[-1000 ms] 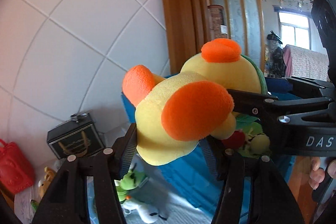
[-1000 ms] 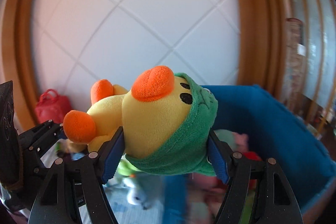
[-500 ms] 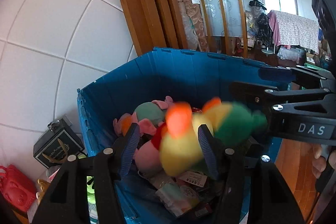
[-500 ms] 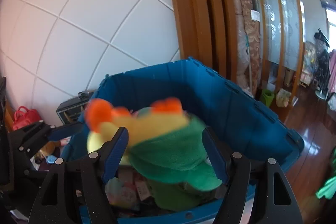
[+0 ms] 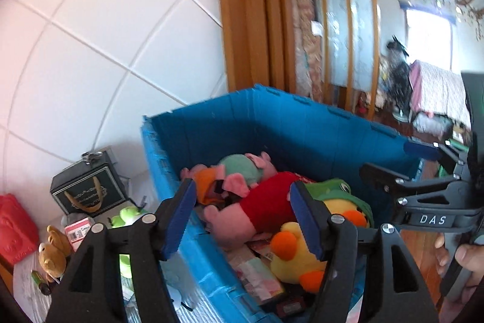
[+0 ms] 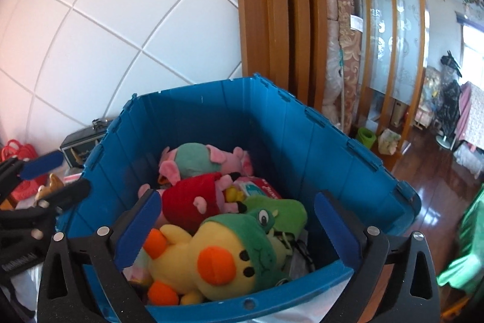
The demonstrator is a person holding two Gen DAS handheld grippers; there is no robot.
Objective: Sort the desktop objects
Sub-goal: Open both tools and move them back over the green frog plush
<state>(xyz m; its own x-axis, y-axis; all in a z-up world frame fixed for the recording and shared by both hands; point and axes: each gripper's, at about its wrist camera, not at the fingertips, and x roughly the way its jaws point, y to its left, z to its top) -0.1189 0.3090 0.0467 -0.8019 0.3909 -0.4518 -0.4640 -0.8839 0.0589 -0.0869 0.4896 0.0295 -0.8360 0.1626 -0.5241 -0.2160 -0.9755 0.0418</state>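
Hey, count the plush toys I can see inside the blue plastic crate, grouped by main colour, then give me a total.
Inside the blue plastic crate:
Yellow: 1, the yellow plush duck in a green hood
Green: 1, the green plush crocodile
Red and pink: 1, the pink plush pig in a red dress
Pink and teal: 1, the pink plush with a teal body
Total: 4 plush toys clearly visible.

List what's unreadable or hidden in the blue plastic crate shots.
- Blue plastic crate floor: both views, buried under toys.
- Yellow plush duck in green hood: left wrist view, partly behind a gripper finger.
- Black gift box: right wrist view, mostly behind crate wall.
- Packet labels: too small.
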